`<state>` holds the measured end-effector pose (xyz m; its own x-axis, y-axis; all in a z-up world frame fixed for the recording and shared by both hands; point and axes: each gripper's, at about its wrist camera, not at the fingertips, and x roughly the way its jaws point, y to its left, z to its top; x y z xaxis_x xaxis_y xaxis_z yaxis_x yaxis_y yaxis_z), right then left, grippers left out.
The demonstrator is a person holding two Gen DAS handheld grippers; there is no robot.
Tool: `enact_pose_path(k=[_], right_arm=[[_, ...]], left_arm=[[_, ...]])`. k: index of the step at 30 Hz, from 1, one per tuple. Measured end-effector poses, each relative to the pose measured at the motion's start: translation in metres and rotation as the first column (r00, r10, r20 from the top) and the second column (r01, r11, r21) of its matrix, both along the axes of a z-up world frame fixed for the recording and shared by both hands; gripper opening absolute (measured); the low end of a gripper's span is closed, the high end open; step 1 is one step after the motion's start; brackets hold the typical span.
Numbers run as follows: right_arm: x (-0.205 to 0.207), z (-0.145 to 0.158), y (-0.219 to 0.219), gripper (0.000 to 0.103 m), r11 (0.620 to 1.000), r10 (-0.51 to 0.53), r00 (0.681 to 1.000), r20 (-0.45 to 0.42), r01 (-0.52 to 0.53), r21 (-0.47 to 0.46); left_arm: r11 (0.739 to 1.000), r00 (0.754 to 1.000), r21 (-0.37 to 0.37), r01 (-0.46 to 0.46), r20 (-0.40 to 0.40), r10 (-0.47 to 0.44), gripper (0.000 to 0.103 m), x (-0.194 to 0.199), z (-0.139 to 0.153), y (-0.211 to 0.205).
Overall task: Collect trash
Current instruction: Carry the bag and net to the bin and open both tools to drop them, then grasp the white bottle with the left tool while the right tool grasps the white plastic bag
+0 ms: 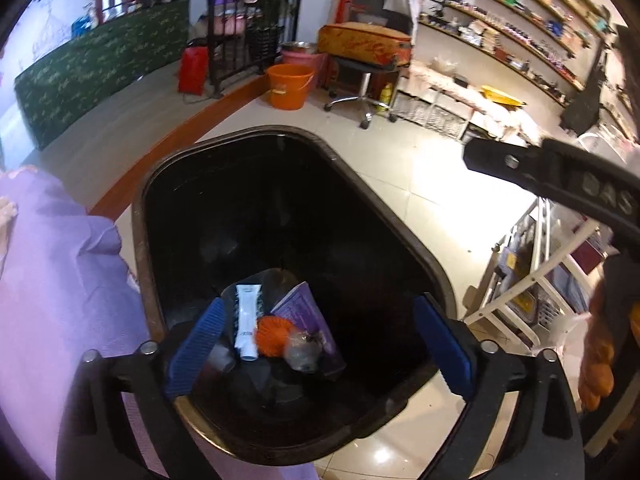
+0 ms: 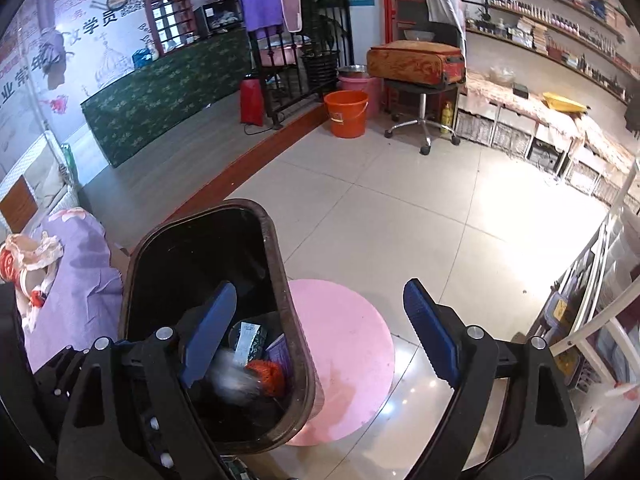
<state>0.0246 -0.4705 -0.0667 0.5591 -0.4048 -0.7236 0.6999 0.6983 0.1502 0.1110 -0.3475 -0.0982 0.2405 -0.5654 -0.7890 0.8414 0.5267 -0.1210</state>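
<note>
On a pale tiled floor [image 2: 400,216] in a shop-like room with wall shelves [image 2: 560,40], the black bin [image 1: 400,248] holding a white tube [image 1: 246,320] sits below the left gripper [image 1: 320,344] and right gripper [image 2: 320,336], both wide apart, empty.

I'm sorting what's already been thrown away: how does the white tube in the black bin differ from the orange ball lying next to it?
The white tube is long, flat and smooth, with dark print on it; the orange ball is round and looks rough or netted. The tube is pale, the ball vivid. The tube lies lengthwise and reaches further across the bin floor than the compact ball. Both rest at the bottom of the black bin, side by side, beside a purple booklet.
</note>
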Motion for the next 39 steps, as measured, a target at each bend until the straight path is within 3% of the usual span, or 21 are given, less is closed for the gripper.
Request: enact_pose_path(k=[11,25,31,36,39], right_arm=[[0.006,-0.003,0.002,0.086,0.999,0.025,0.999,0.02,-0.025,0.031],[0.048,-0.01,0.061,0.09,0.968,0.238,0.969,0.061,-0.242,0.061],[0.076,-0.002,0.109,0.09,0.919,0.39,0.918,0.072,-0.392,0.028],[0.104,0.013,0.155,0.09,0.848,0.529,0.844,0.086,-0.528,-0.036],[0.118,0.022,0.178,0.09,0.808,0.589,0.802,0.097,-0.587,-0.057]], left_arm=[[0.995,0.995,-0.06,-0.083,0.052,0.086,0.097,-0.007,0.017,0.038],[0.954,0.952,-0.082,-0.288,0.083,0.295,0.097,-0.001,0.026,0.117],[0.912,0.913,-0.092,-0.399,0.056,0.404,0.097,0.005,0.027,0.156],[0.869,0.871,-0.094,-0.486,0.032,0.491,0.097,0.013,0.026,0.202],[0.831,0.833,-0.087,-0.549,0.03,0.553,0.097,0.021,0.025,0.226]])
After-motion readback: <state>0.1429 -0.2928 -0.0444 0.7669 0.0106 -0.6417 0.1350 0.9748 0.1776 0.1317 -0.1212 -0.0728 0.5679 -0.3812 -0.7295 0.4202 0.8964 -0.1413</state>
